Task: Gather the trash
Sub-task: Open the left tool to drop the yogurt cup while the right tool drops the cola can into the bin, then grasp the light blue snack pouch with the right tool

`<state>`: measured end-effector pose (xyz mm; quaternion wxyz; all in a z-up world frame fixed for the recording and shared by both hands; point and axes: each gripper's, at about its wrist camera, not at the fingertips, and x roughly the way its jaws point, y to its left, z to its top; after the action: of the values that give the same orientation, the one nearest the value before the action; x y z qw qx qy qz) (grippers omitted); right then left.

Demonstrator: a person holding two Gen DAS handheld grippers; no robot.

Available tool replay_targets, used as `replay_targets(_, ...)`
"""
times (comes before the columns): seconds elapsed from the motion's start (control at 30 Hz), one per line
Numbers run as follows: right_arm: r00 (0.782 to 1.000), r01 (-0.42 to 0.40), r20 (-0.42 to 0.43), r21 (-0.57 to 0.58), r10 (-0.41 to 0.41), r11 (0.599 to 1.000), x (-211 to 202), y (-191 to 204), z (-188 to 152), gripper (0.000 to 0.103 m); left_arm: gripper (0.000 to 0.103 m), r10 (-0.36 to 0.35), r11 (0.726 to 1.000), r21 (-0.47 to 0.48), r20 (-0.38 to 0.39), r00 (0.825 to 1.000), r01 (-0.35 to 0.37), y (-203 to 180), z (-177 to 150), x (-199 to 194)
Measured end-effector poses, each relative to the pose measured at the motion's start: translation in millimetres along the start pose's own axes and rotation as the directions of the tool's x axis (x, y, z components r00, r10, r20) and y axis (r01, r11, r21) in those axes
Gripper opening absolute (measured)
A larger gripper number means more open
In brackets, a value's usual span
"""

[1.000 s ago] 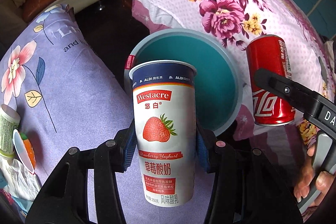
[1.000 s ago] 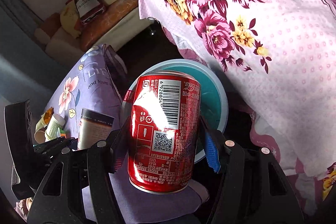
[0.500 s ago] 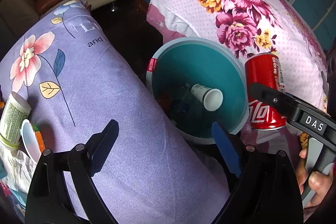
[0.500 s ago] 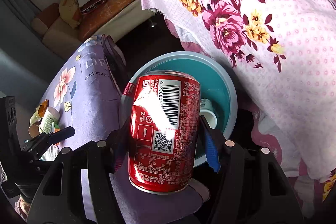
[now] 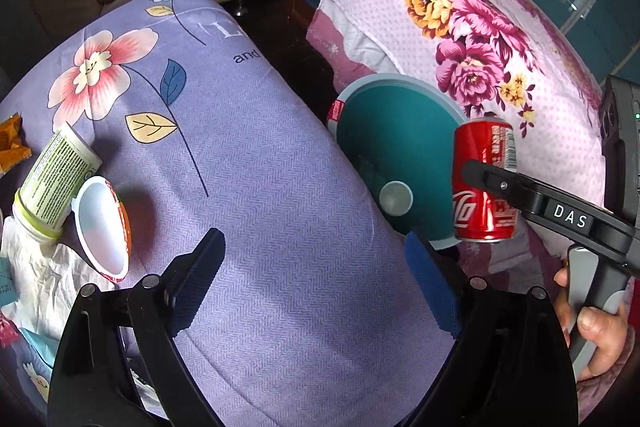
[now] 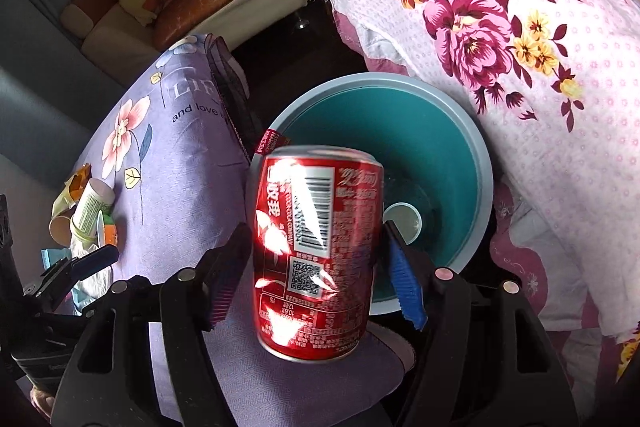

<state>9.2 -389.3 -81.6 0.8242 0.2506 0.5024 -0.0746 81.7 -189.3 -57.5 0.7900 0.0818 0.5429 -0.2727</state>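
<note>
Yoghurt cup's gone from the left tool (image 5: 316,275), which now gapes empty at 6 o'clock. The right tool (image 6: 316,281) is spreading; its pads look just clear of the Coke can (image 6: 316,251), upright-ish, top tilted toward 1 o'clock, over the teal bin (image 6: 476,163).

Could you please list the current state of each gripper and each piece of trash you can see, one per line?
left gripper: open, empty, over the purple cloth.
right gripper: jaws opening, red can between them, pads apart from it.
red can: blurred, tilted, above the bin's near rim.
teal bin: open-topped, a cup inside.
green-labelled tube: lying on its side.
white tub: tipped over, empty.
</note>
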Motion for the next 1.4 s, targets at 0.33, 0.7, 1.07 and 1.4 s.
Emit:
replay_targets(0.33, 1.0, -0.012, -0.024, -0.076, 0.01, 0.997, -6, 45, -10, 0.073, 0.092, 0.023, 0.997, -0.075, 0.035, 0.999, -0.021, 41, -22, -33)
replay_targets(0.7, 0.997, -0.049, -0.072, -0.249, 0.032, 0.967, -8, 133, -33, 0.076, 0.092, 0.065, 0.979, -0.201, 0.096, 0.993, -0.045, 112, -67, -88)
replay_targets(1.07, 0.984, -0.109, -0.175, -0.474, 0.028, 0.874, 8, 235, -73, 0.078, 0.092, 0.135, 0.917, -0.39, 0.101, 0.986, -0.085, 208, -136, -123)
replay_targets(1.4, 0.965, -0.177, -0.262, -0.652, 0.0, 0.737, 35, 315, -115, 0.078, 0.092, 0.16, 0.831, -0.548, 0.067, 0.985, -0.097, 273, -187, -127)
